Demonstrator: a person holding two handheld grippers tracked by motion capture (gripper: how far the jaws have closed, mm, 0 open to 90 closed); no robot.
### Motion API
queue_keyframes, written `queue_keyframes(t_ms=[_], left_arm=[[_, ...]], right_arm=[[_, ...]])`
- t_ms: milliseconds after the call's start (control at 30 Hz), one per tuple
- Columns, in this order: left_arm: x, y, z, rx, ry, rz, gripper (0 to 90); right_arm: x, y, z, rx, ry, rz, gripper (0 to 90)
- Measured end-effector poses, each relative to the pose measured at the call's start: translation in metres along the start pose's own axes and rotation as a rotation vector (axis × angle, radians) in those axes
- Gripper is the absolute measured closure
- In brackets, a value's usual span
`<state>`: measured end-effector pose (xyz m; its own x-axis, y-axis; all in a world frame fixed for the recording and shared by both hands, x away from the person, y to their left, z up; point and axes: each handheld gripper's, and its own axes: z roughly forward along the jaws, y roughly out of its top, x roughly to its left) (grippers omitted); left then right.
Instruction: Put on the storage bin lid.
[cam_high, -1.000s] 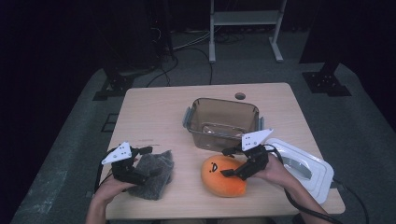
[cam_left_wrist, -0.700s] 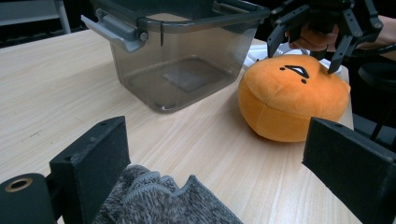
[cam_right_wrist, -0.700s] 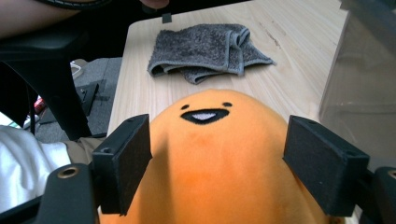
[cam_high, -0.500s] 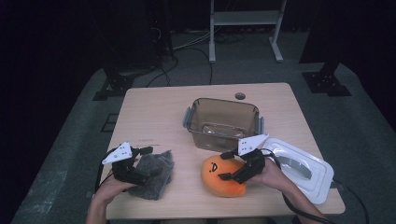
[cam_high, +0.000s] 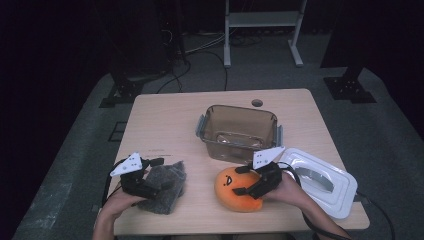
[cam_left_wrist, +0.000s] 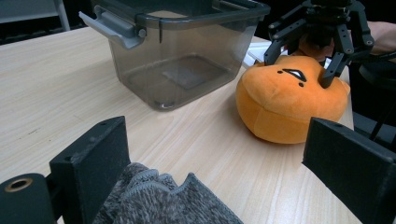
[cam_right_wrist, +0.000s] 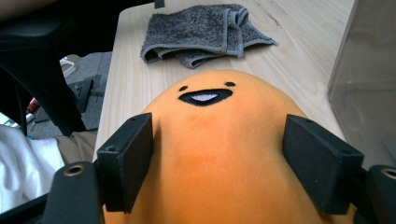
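High view: the right gripper (cam_high: 249, 181) sits over the orange plush (cam_high: 235, 190) at the near edge of the table (cam_high: 165, 130), one finger on each side of the toy's upper part. Its jaws have just been closing, with the plush between them. The left gripper (cam_high: 159, 174) rests on the grey cloth (cam_high: 167, 187), fingers apart. Beyond the right fingers stands the clear bin (cam_high: 237, 132); the white lid (cam_high: 320, 180) lies behind that hand.

Left gripper view: the left gripper (cam_left_wrist: 224, 163) has its jaws wide apart, the cloth (cam_left_wrist: 163, 200) low between them, not pinched. Ahead lie the plush (cam_left_wrist: 289, 105), straddled by the right gripper (cam_left_wrist: 299, 56), and the bin (cam_left_wrist: 182, 51).

Right gripper view: the right gripper (cam_right_wrist: 217, 161) has both pads against the plush (cam_right_wrist: 215, 154), flanking it just behind its face. The cloth (cam_right_wrist: 205, 30) lies well beyond the fingertips.
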<state>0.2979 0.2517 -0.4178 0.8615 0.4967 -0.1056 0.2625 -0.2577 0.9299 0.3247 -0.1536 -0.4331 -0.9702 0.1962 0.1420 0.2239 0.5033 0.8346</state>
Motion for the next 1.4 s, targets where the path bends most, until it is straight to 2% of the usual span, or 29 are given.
queue_keyframes(t_ms=[233,600,733,1100,1267,1400], left_arm=[[-0.0003,0.0004,-0.0001,0.001,0.002,0.002,6.1],[-0.001,0.0002,-0.0003,0.003,0.001,0.003,6.1],[-0.0011,-0.0002,0.0004,0.004,0.0,0.003,6.1],[-0.0017,0.0006,0.0006,0.004,-0.001,0.007,6.1],[-0.0014,0.0004,0.0005,0.002,0.0,0.003,6.0],[-0.0012,0.0004,-0.0002,0.002,0.001,0.003,6.1]], right_arm=[[0.0022,-0.0017,0.0034,0.021,-0.008,-0.007,32.7],[0.0027,-0.0012,0.0026,0.005,0.003,-0.01,31.8],[0.0024,-0.0015,0.0019,0.008,0.002,-0.019,35.3],[0.0056,-0.0007,0.0057,0.055,0.009,-0.046,57.3],[0.0058,0.0021,0.0034,0.041,0.034,-0.042,67.4],[0.0027,0.0054,0.0003,0.023,0.048,-0.027,69.5]])
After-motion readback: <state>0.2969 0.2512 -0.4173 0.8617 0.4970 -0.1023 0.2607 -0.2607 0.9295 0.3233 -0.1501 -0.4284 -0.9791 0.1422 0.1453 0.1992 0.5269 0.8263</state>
